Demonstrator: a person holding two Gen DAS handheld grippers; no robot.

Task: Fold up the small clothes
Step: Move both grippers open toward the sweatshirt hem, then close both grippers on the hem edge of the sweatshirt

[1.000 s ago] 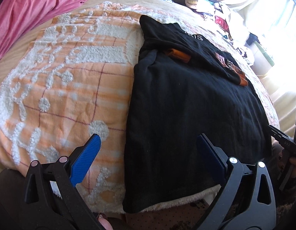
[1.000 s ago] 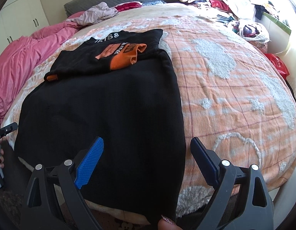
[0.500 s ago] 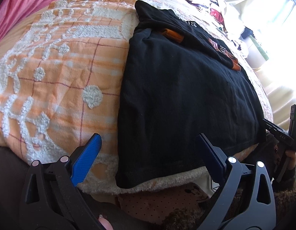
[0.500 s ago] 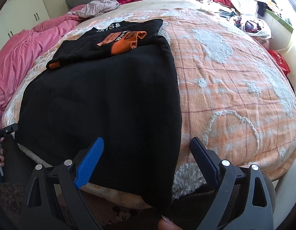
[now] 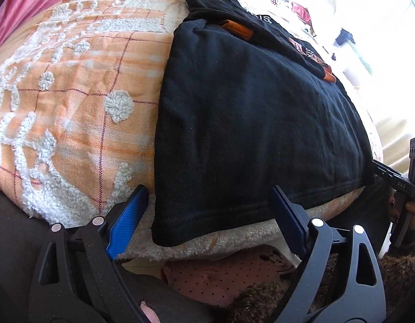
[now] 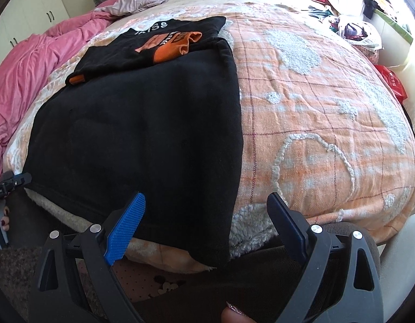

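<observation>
A black sweater (image 5: 255,113) lies flat on the orange blanket, its hem hanging over the bed's near edge. Its orange cuffs and a printed patch (image 6: 169,44) are folded onto its far part. My left gripper (image 5: 207,215) is open and empty, low at the near edge, straddling the sweater's left hem corner. My right gripper (image 6: 204,220) is open and empty, straddling the sweater's (image 6: 142,134) right hem corner. Each gripper's body shows at the edge of the other view.
The orange-and-white blanket (image 6: 328,123) covers the bed. A pink duvet (image 6: 21,70) lies at the left, a clothes pile (image 6: 350,24) at the far right. A pink dotted cloth (image 5: 223,277) sits under the bed edge.
Both grippers have dropped lower and drawn back toward the bed's near edge, so the sweater's hem corners now sit between their open fingers. The sweater has not moved.
</observation>
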